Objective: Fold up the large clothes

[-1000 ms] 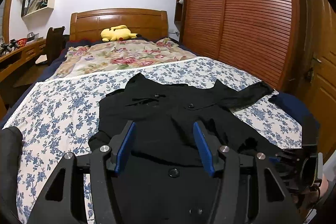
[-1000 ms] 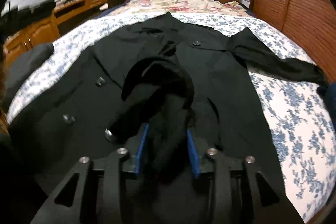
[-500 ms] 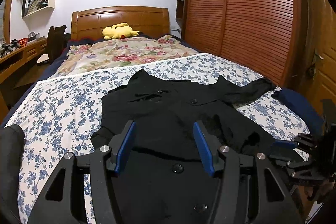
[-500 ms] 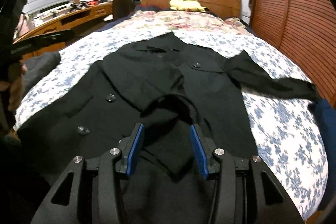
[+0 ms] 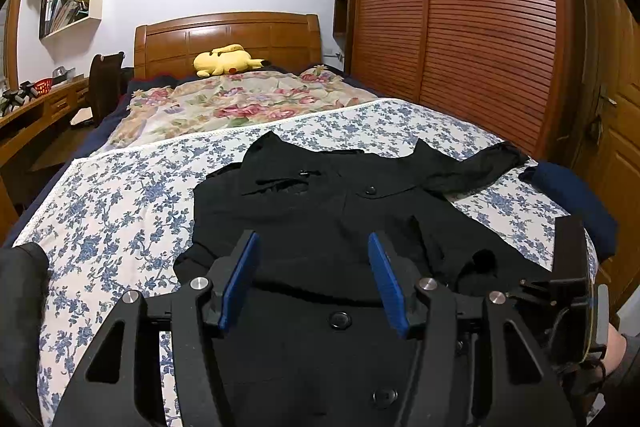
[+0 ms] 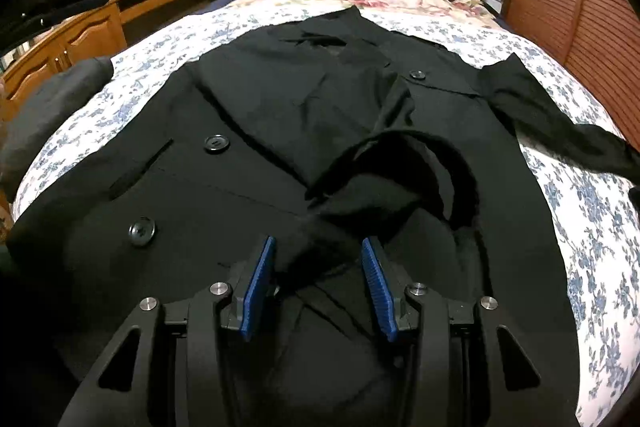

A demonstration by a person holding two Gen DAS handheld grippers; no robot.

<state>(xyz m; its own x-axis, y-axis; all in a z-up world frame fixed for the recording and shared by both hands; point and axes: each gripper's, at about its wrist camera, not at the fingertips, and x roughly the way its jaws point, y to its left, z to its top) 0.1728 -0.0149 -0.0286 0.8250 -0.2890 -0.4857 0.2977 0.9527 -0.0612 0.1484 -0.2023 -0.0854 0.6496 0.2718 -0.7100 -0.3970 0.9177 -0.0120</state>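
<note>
A black buttoned coat (image 5: 328, 211) lies face up on the blue-flowered bedsheet (image 5: 120, 195), collar toward the headboard. One sleeve (image 5: 476, 167) stretches out to the right. The other sleeve (image 6: 400, 179) is folded across the coat's front. My left gripper (image 5: 314, 259) is open and empty above the coat's lower front. My right gripper (image 6: 316, 267) is open; the folded sleeve's cuff end lies loose between its blue pads (image 6: 258, 283). The coat (image 6: 248, 155) fills the right wrist view. The right gripper's body shows at the right edge of the left wrist view (image 5: 568, 287).
A floral quilt (image 5: 240, 103) and a yellow plush toy (image 5: 226, 61) lie near the wooden headboard. A slatted wardrobe (image 5: 460, 19) stands along the right. A desk (image 6: 80, 27) and chair are on the left. A dark blue item (image 5: 572, 199) lies at the bed's right edge.
My right gripper has opened and let go of the sleeve, which now lies folded on the coat's front. The left gripper has stayed open, shifting slightly.
</note>
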